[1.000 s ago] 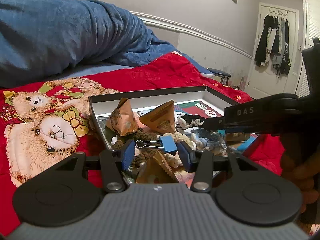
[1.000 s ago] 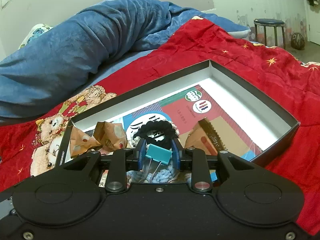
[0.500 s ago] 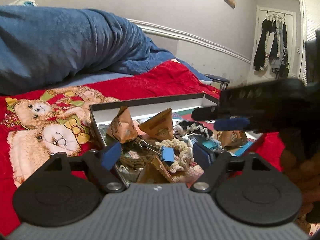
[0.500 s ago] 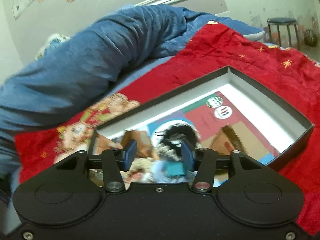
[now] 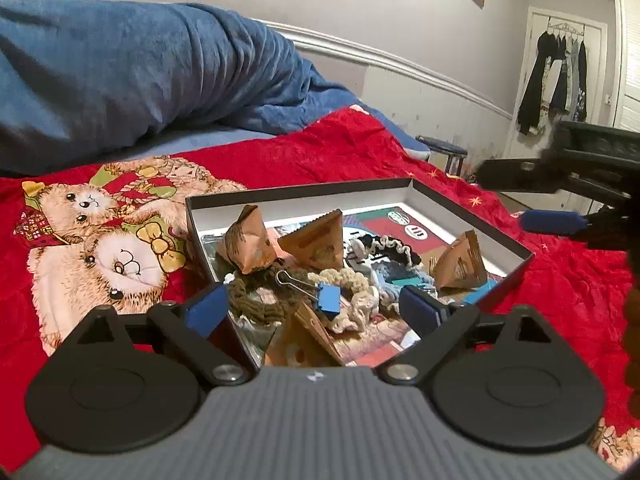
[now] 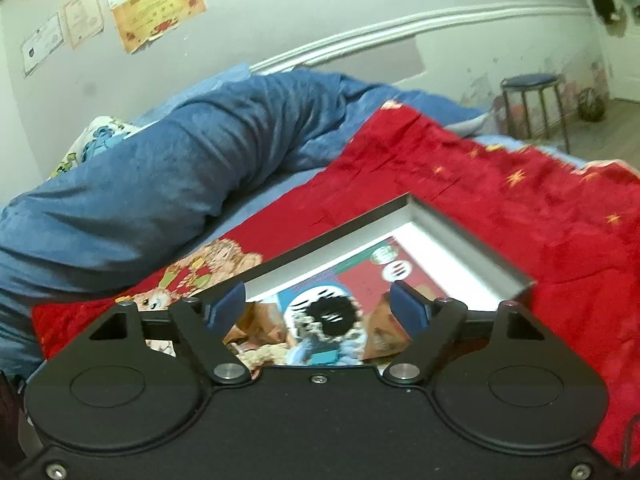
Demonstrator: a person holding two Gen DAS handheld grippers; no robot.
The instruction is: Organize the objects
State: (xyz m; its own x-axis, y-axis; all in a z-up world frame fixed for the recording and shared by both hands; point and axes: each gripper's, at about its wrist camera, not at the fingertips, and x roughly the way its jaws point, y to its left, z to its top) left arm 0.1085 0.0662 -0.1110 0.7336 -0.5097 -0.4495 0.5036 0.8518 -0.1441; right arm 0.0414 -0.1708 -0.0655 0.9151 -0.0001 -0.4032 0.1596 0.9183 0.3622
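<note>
A shallow box [image 5: 300, 192] lies on the red bedspread, with brown triangular packets [image 5: 248, 240], several scrunchies [image 5: 352, 284] and two binder clips in it. My left gripper [image 5: 314, 310] hovers over the box's near end with its jaws opening. The blue binder clip [image 5: 330, 298] lies loose on the scrunchies between the pads, which do not touch it. My right gripper [image 6: 318, 308] is also opening, above the box [image 6: 472, 236], with nothing gripped. The teal clip [image 6: 324, 356] rests on a blue scrunchie below it. One of its blue pads [image 5: 554, 222] shows at the right of the left wrist view.
A rolled blue blanket [image 5: 140, 72] lies along the far side of the bed. The red bedspread with teddy bears [image 5: 100, 240] surrounds the box. A stool [image 6: 532, 104] stands past the bed's end. A person's hand [image 5: 632, 320] is at the right edge.
Both jaws have spread wide. The blue clip left the left gripper and lies on the scrunchies. The teal clip dropped from the right gripper, which rose and pulled back from the box.
</note>
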